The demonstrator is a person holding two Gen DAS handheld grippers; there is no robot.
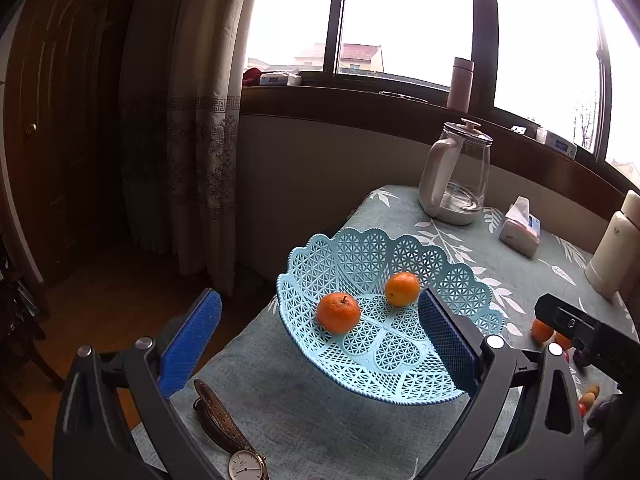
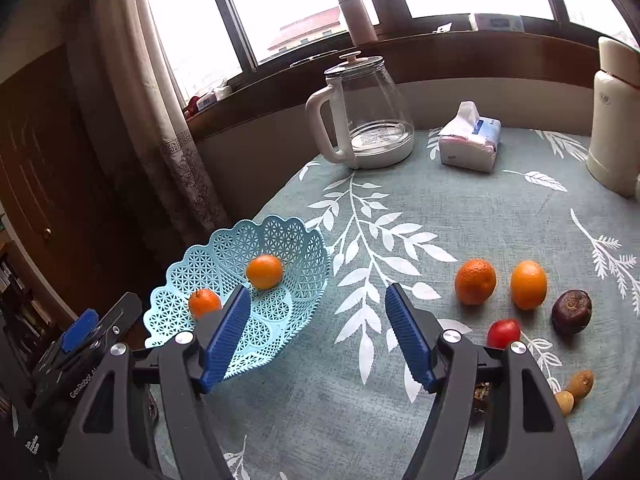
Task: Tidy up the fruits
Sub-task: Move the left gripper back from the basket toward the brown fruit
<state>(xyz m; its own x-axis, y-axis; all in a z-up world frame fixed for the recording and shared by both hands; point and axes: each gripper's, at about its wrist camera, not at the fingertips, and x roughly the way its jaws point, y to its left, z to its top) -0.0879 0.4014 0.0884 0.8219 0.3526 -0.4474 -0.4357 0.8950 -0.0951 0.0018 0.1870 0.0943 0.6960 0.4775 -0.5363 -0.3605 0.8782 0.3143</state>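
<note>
Both grippers are standing wide open and holding nothing. The left gripper (image 1: 320, 340) is hovering over the light blue lattice basket (image 1: 400, 384), which is sitting at the table's left edge and overhanging it slightly; two oranges are lying inside, one with a stem (image 1: 338, 313) toward the near left, the other (image 1: 402, 289) toward the far wall. The right gripper (image 2: 316, 336) is pointing at bare cloth between the basket (image 2: 280, 336) and the loose fruit.

The remaining fruit is lying to the right of the right gripper, toward the table's near right edge: two oranges (image 2: 475, 281) (image 2: 528, 285) side by side, a dark round fruit (image 2: 571, 311) further right, a red fruit (image 2: 503, 333) just beside the right finger, and two small tan pieces (image 2: 576, 390) nearest the edge. The right gripper is judged the nearer hand; the nearest orange is sitting forward and right of its right finger, so the next reach is calling for a rightward swing
</note>
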